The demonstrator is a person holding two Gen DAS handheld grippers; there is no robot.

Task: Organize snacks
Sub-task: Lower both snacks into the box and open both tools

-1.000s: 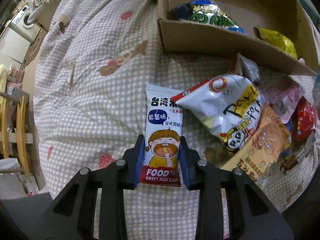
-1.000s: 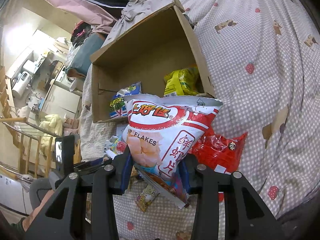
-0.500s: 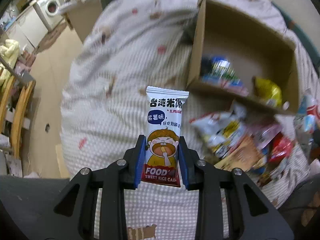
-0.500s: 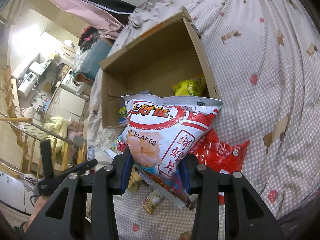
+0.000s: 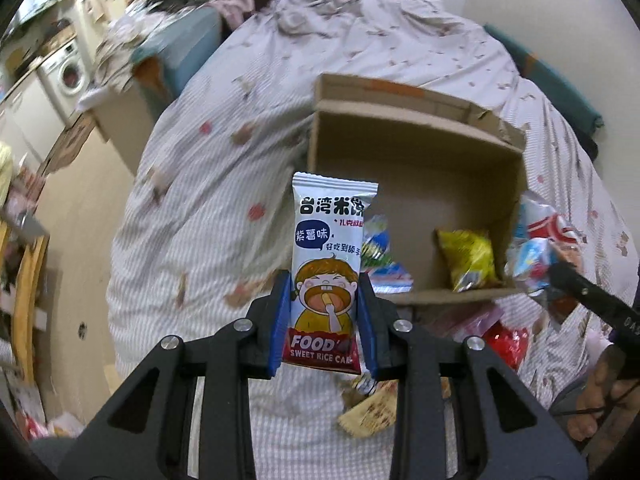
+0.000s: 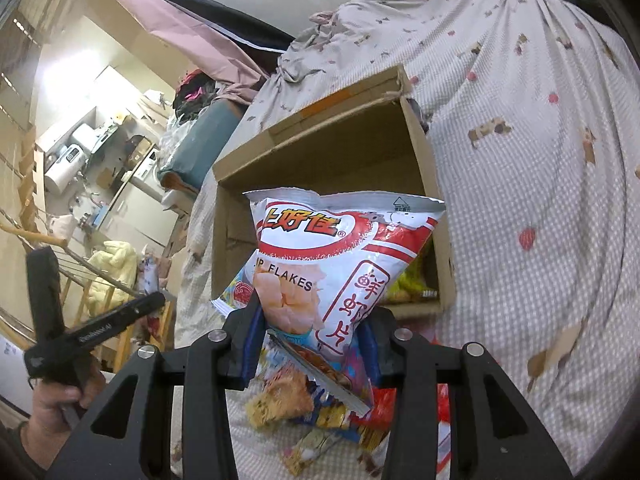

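Observation:
My left gripper (image 5: 323, 322) is shut on a white sweet rice cake packet (image 5: 328, 248) with a cartoon child, held upright in the air in front of the open cardboard box (image 5: 420, 120). In the box lie a yellow bag (image 5: 468, 258) and a blue-green bag (image 5: 380, 248). My right gripper (image 6: 310, 340) is shut on a red-and-white shrimp flakes bag (image 6: 340, 256), raised before the same box (image 6: 320, 148). The shrimp flakes bag (image 5: 540, 248) and the right gripper's black body (image 5: 592, 300) show at the right edge of the left wrist view.
The box stands on a bed with a checked, patterned cover (image 6: 540, 160). A heap of loose snacks (image 6: 320, 408) lies on the cover in front of the box. A person's hand holds the left gripper (image 6: 60, 320). Floor, a washing machine (image 5: 68, 72) and wooden rails lie left of the bed.
My left gripper has risen well above the bed with the rice cake packet, so the whole box now shows. The right gripper lifted slightly with its bag.

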